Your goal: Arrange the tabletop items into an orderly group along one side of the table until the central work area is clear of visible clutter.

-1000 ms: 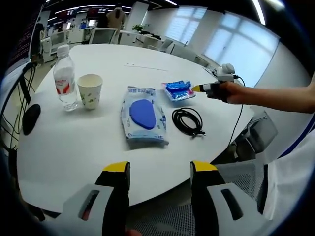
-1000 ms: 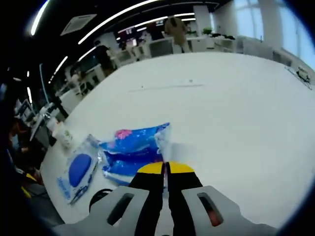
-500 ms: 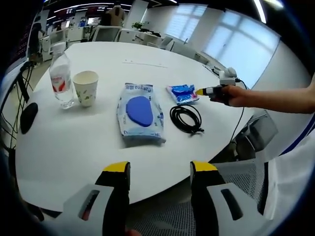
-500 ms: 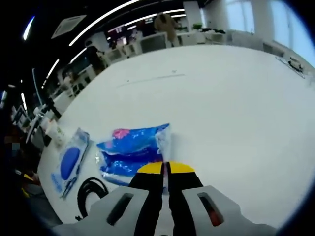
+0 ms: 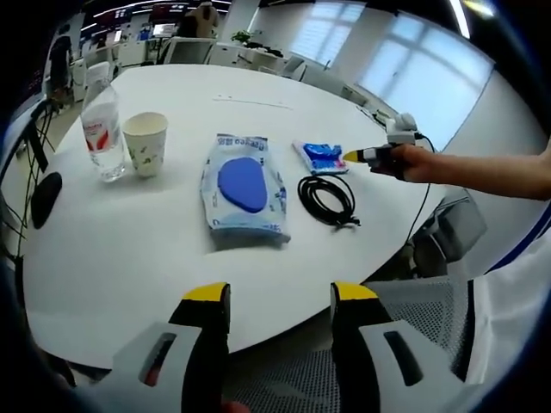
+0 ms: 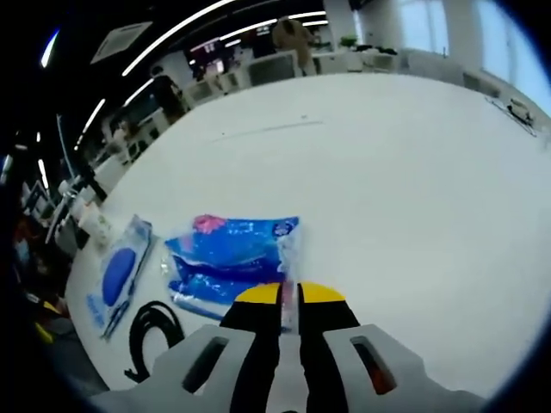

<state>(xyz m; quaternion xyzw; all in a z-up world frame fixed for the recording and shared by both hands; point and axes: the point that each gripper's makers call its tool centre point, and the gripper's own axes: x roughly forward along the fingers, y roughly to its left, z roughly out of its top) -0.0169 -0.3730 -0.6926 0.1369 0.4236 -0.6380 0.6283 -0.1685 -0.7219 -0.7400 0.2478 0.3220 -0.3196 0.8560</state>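
Left gripper [image 5: 274, 297] fingers stand spread and empty, hanging off the table [image 5: 129, 258] edge. Left to right along the table lie a bottle [image 5: 101, 129], cup [image 5: 144, 144], wipes [image 5: 243, 183], cable [image 5: 327, 198] and blue packet [image 5: 320, 157]. Right gripper [image 6: 289, 295] is pinched closed on the packet's sealed edge, near the table's right side. That grip is thin: I judge a quick drag could tear the film or slip free, and the packet could snag the cable just beside it.
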